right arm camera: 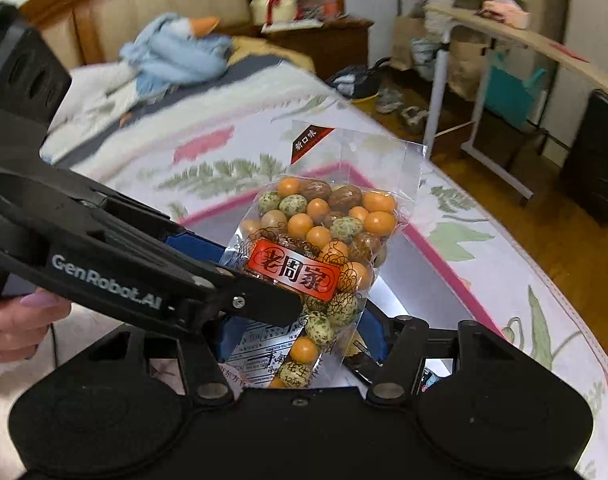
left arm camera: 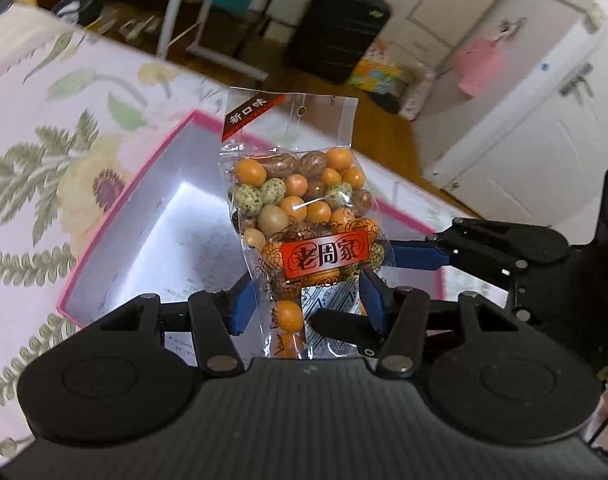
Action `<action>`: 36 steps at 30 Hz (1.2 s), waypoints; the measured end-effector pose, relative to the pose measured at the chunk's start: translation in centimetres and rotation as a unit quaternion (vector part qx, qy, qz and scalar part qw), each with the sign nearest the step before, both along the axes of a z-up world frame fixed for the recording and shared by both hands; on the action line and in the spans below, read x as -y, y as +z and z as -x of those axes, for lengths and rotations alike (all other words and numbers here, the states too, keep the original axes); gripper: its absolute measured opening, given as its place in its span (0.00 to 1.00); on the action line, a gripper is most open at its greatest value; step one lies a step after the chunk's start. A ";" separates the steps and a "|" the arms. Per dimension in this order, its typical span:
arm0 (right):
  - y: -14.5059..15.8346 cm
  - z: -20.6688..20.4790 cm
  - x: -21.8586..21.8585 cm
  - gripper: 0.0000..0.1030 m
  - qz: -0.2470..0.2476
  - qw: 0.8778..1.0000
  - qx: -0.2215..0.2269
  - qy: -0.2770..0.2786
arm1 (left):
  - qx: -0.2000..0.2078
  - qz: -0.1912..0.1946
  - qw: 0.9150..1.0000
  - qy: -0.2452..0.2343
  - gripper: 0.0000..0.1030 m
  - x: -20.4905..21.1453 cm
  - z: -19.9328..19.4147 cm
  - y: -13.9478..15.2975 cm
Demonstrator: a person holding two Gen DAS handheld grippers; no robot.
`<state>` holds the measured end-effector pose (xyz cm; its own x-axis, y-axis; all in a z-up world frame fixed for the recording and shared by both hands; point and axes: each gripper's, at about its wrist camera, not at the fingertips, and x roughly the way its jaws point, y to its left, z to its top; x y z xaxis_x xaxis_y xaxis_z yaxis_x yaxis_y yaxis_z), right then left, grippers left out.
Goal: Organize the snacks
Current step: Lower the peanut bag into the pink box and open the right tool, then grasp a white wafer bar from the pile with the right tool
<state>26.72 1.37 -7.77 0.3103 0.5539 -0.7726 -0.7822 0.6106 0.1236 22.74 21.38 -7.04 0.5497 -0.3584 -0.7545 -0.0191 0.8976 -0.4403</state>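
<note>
One snack bag (left arm camera: pixel 300 208) stands upright, long axis vertical, above the pink box (left arm camera: pixel 116 216) on the bed (left arm camera: pixel 44 128). Both tools, left (left arm camera: pixel 304 300) and right (right arm camera: pixel 300 332), pinch its lower part (two tools, one bag).

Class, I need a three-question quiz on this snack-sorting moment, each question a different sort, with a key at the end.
1. True or false: the clear plastic bag of orange, brown and speckled green coated nuts is held upright above the open pink-rimmed cardboard box.
2. Multiple choice: the box rests on
A. a wooden floor
B. a floral bedspread
C. a white desk
3. Fill in: the left gripper and the right gripper each clamp the bag near its ____ end.

Key: 1 true; 2 B; 3 bottom.
</note>
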 end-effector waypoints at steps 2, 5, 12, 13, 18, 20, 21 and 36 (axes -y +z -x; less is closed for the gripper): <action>-1.0 -0.4 0.0 0.63 0.001 1.000 -0.004 0.013 | -0.019 -0.003 1.000 0.010 0.51 0.1 -0.5 -1.1; -2.0 -0.4 -0.5 0.63 0.018 0.999 0.014 0.046 | -0.052 -0.011 0.999 0.012 0.51 0.6 -1.2 -2.5; -2.4 -1.1 -1.1 0.63 0.078 0.990 0.026 0.114 | -0.152 -0.002 0.988 -0.003 0.51 1.7 -4.0 -4.3; -2.5 -1.1 -0.9 0.63 0.084 0.988 0.022 0.125 | -0.167 0.004 0.986 -0.005 0.51 1.9 -4.2 -4.6; -2.9 -0.6 -0.7 0.63 0.120 0.976 0.003 0.181 | -0.221 0.026 0.975 -0.024 0.54 2.8 -4.9 -6.8; -3.1 -0.5 -0.9 0.64 0.134 0.973 0.003 0.187 | -0.230 0.025 0.973 -0.018 0.56 3.2 -5.1 -7.3; -3.2 -0.3 -0.8 0.69 0.139 0.973 0.010 0.183 | -0.230 0.020 0.973 -0.018 0.57 3.3 -5.2 -7.3; 2.4 6.9 8.8 0.73 0.026 0.996 0.029 -0.078 | -0.066 -0.062 0.993 -0.071 0.60 3.2 0.5 -0.4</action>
<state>19.78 -7.43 -5.35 0.4336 0.4557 -0.7774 -0.6823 0.7295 0.0471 22.19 18.21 -7.41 0.3939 -0.3254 -0.8596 0.0605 0.9424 -0.3290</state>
